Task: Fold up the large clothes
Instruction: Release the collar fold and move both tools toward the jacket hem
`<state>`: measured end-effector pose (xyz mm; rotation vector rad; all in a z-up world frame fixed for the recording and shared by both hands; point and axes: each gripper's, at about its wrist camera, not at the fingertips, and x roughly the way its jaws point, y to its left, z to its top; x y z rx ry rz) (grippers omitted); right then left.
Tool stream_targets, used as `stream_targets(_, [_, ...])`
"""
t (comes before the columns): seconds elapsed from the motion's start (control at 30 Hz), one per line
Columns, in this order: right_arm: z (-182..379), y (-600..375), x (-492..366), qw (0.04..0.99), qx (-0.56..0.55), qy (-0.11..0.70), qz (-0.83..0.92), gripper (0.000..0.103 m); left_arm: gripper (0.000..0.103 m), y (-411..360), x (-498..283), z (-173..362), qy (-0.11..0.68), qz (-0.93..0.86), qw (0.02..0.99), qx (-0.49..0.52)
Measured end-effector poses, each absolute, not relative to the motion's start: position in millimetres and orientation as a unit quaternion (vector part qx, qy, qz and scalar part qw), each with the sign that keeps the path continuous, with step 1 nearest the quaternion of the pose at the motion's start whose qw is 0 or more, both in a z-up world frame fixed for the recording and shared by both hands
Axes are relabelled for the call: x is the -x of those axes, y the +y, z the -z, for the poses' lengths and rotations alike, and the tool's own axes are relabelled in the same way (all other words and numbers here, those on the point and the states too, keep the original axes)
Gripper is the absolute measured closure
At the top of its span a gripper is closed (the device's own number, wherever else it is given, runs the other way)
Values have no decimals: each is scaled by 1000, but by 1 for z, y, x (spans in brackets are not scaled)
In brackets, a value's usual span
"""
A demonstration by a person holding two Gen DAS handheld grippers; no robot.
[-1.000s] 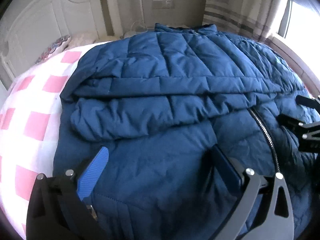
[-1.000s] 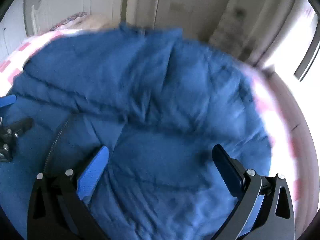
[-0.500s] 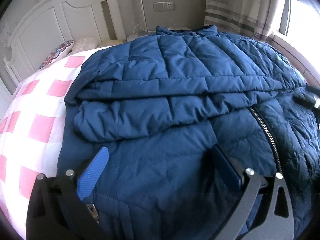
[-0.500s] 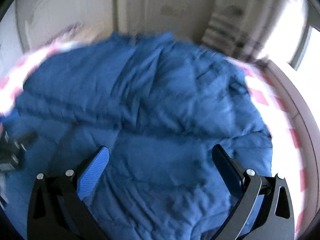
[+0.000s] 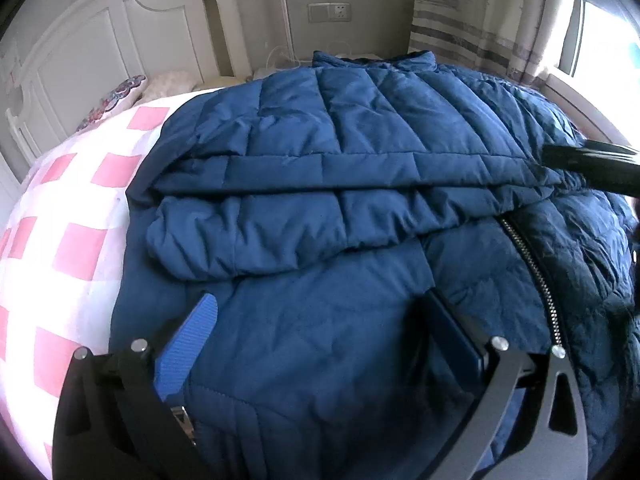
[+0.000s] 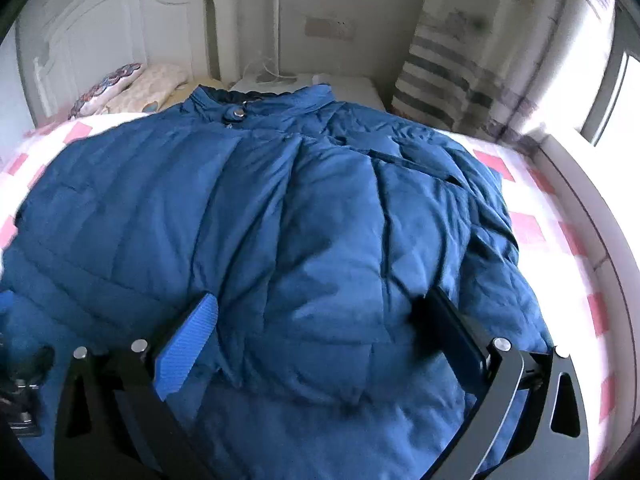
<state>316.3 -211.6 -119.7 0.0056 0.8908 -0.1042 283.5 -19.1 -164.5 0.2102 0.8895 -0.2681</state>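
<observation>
**Grippers spread over puffer jacket**

Left gripper (image 5: 320,320): fingers wide apart, hovering above the lower front, gripping nothing. Right gripper (image 6: 320,320): likewise spread, empty. Blue puffer jacket (image 5: 360,152) flat on pink-checked bed (image 5: 76,240), 1 sleeve (image 5: 260,232) folded across the front, possibly the other too.
</observation>
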Motion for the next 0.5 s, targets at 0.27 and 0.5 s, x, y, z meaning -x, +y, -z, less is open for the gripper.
stream_targets(0.27, [146,-191,-270,881,52,469,27,5,2,-18,-285,165,432,131,888,-93])
stream_targets(0.5, [120,-192,-230,883,43,467,5,5,4,-17,-235,147,415,172,891,-62])
